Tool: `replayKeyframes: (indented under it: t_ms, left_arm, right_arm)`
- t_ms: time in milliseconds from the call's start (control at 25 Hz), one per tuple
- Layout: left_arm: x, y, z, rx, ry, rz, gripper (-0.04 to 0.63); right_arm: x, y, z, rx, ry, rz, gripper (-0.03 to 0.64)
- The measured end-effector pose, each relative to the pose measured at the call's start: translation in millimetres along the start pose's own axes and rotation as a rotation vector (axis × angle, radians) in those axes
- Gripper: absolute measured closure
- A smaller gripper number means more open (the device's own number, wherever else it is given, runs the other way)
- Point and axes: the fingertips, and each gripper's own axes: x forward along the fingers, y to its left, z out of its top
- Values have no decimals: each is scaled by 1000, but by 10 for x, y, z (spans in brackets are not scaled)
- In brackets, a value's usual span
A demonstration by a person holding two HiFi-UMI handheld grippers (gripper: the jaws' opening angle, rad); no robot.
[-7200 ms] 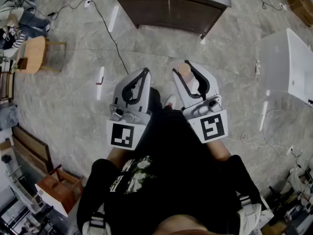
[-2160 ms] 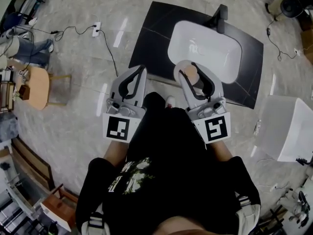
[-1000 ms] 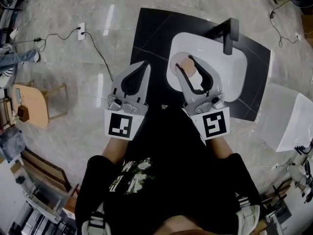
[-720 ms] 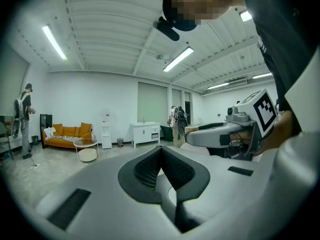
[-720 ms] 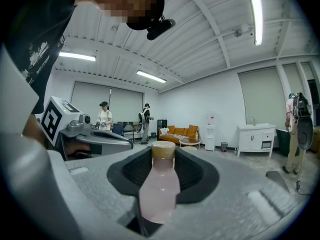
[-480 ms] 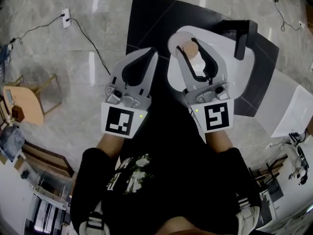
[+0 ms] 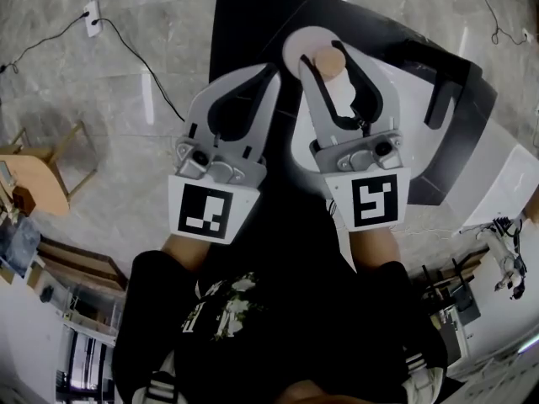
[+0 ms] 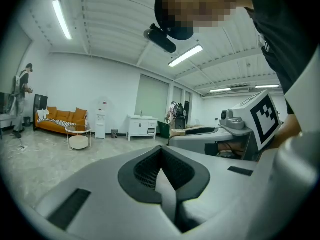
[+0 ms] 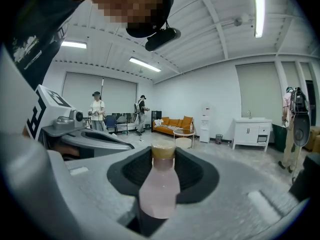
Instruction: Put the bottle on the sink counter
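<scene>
From the head view, the right tool (image 7: 327, 55) has its jaws part-way open and clamped on the bottle (image 7: 336, 93). The bottle is pale with a tan cap and sits over the near-left part of the white basin (image 7: 296, 47). The left tool (image 7: 270, 71) is just left of the basin, over the dark surface (image 7: 244, 15), with its jaws together. The black faucet (image 7: 446, 87) stands on the far-right side of the basin.

In the left gripper view the jaws meet along one seam with nothing between them.

In the right gripper view the bottle stands upright between the jaws, its shoulder and cap rising from the dark pads, and the pads grip its body.

The step in hand looks like the carry to the surface. The next move calls for bringing the bottle sideways off the basin onto the dark top, lowering it until its base rests there, then opening the jaws.

The bottle's base is hidden under the right tool. Neither gripper view shows the basin or the surface, only the room beyond, so how high the bottle is above them cannot be judged.
</scene>
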Motion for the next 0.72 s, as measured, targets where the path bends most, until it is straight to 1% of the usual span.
replayKeyframes:
  t_ms: [80, 240, 400, 480, 720]
  left_arm:
    - [117, 119, -108, -2, 2, 6, 588]
    - [277, 304, -295, -36, 3, 24, 588]
    - [372, 418, -486, -67, 25, 23, 588]
    - [388, 454, -594, -92, 36, 27, 588]
    - [452, 437, -755, -119, 57, 26, 588]
  right_arm:
    - [148, -61, -136, 12, 5, -8, 485]
    - [427, -152, -434, 24, 31, -13, 485]
    - [665, -230, -690, 29, 60, -23, 485]
    - [763, -239, -788, 27, 65, -21, 485]
    - [915, -247, -981, 28, 82, -4, 485]
